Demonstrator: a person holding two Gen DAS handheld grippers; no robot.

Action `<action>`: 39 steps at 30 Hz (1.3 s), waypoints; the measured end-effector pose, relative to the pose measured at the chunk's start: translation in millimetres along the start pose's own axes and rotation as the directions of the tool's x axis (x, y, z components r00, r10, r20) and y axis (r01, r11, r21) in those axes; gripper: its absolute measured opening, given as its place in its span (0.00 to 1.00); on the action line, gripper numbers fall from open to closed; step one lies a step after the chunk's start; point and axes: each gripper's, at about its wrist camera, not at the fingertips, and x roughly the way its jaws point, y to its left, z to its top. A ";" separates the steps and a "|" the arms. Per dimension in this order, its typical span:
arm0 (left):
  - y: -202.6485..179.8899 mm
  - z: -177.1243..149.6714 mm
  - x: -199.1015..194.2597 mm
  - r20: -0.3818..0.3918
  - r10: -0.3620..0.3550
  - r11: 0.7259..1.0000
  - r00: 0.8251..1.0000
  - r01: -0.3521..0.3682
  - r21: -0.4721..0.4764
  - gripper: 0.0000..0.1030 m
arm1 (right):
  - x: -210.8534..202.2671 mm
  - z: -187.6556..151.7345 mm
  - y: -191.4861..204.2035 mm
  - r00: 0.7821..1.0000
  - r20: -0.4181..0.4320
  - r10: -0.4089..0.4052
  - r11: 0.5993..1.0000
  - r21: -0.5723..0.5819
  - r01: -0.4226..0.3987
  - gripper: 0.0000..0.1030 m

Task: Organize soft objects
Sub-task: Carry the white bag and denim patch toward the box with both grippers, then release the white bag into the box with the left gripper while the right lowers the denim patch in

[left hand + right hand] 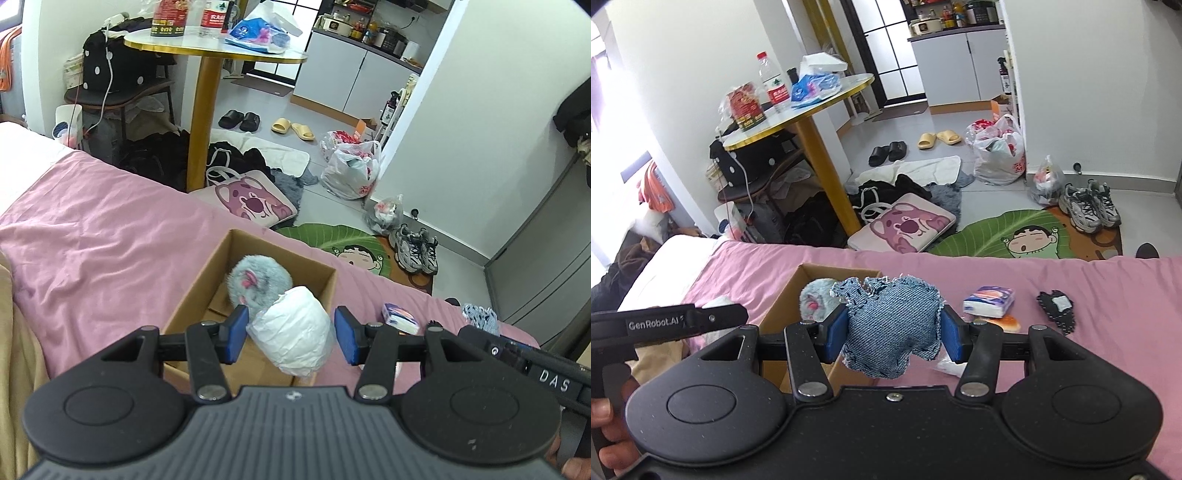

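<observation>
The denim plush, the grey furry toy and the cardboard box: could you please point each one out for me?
denim plush [892, 328], right wrist view, middle of its body.
grey furry toy [258, 282], left wrist view, its fur.
cardboard box [195, 291], left wrist view, left wall.

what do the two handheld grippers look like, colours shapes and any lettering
Both match: the left gripper and right gripper have black linkage arms with silver pivot bolts, blue pads on the fingers, two round black discs and a ribbed dark grey body. The left one's side reads "GenRobot.AI"; the right one's shows "DAS".
</observation>
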 end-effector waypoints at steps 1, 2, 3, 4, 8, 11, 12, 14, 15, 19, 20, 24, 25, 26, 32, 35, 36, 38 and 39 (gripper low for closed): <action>2.6 1.4 1.2 0.000 0.002 1.000 1.000 -0.002 -0.002 0.48 | 1.8 -0.5 2.0 1.000 -0.002 0.001 1.000 -0.005 -0.001 0.50; 5.4 2.4 2.5 -0.002 0.002 1.000 1.000 -0.002 -0.006 0.48 | 3.9 -0.8 4.4 1.000 -0.006 0.003 1.000 -0.008 -0.003 0.50; 8.4 3.4 3.9 -0.004 0.004 1.000 1.000 -0.004 -0.010 0.48 | 6.2 -0.4 6.8 1.000 -0.009 0.005 1.000 -0.008 -0.005 0.50; 11.3 4.1 6.0 -0.007 0.005 1.000 1.000 -0.006 -0.015 0.48 | 8.5 -0.1 9.8 1.000 -0.012 0.007 1.000 -0.009 -0.007 0.50; 23.3 7.9 16.9 -0.024 0.012 0.999 1.000 -0.013 -0.034 0.48 | 18.1 0.3 20.9 0.999 -0.027 0.019 1.000 -0.016 -0.020 0.50; 31.9 9.3 27.0 -0.039 0.016 0.999 0.999 -0.018 -0.049 0.48 | 26.7 1.4 30.0 0.999 -0.040 0.029 0.999 -0.026 -0.030 0.50; 35.0 9.8 31.1 -0.045 0.017 0.998 0.999 -0.019 -0.056 0.48 | 29.5 1.5 32.8 0.998 -0.046 0.033 0.999 -0.029 -0.034 0.50; 40.9 10.2 38.0 -0.056 0.016 0.997 0.998 -0.019 -0.068 0.48 | 35.2 1.8 37.8 0.998 -0.054 0.037 0.999 -0.035 -0.039 0.50; 42.7 10.2 41.2 -0.061 0.014 0.997 0.998 -0.019 -0.071 0.48 | 37.7 1.7 40.0 0.998 -0.059 0.039 0.998 -0.036 -0.041 0.50; 51.1 10.4 56.4 -0.085 0.013 0.996 0.996 -0.021 -0.085 0.48 | 48.9 2.0 46.1 0.996 -0.078 0.044 0.998 -0.041 -0.047 0.50; 52.8 10.4 60.1 -0.091 0.013 0.996 0.996 -0.022 -0.088 0.48 | 51.7 2.1 47.6 0.996 -0.082 0.045 0.998 -0.041 -0.048 0.50; 59.6 9.7 75.5 -0.116 0.008 0.994 0.993 -0.021 -0.109 0.48 | 64.3 2.1 52.1 0.994 -0.104 0.043 0.998 -0.045 -0.048 0.50; 60.3 9.5 78.7 -0.121 0.007 0.993 0.993 -0.021 -0.112 0.48 | 66.5 2.0 52.7 0.993 -0.108 0.042 0.998 -0.044 -0.047 0.50; 61.4 9.3 82.1 -0.127 0.008 0.993 0.992 -0.023 -0.115 0.48 | 69.2 1.9 53.3 0.993 -0.113 0.042 0.998 -0.042 -0.047 0.50; 64.9 13.0 94.6 -0.149 0.016 0.992 0.989 -0.035 -0.125 0.48 | 82.8 3.6 57.0 0.990 -0.140 0.036 0.998 -0.040 -0.042 0.50; 67.8 16.6 96.0 -0.149 0.012 0.990 0.989 -0.033 -0.137 0.52 | 87.2 2.7 60.7 0.988 -0.148 0.037 0.998 -0.043 -0.044 0.50; 68.7 17.5 96.0 -0.150 0.013 0.989 0.989 -0.034 -0.142 0.52 | 88.3 2.4 62.1 0.988 -0.151 0.038 0.998 -0.045 -0.046 0.50; 71.8 19.1 94.6 -0.147 0.017 0.987 0.989 -0.040 -0.155 0.54 | 90.5 1.7 65.0 0.987 -0.158 0.044 0.998 -0.047 -0.052 0.50; 73.2 19.3 92.7 -0.144 0.020 0.986 0.989 -0.043 -0.162 0.55 | 91.7 1.9 66.3 0.986 -0.160 0.046 0.997 -0.048 -0.054 0.50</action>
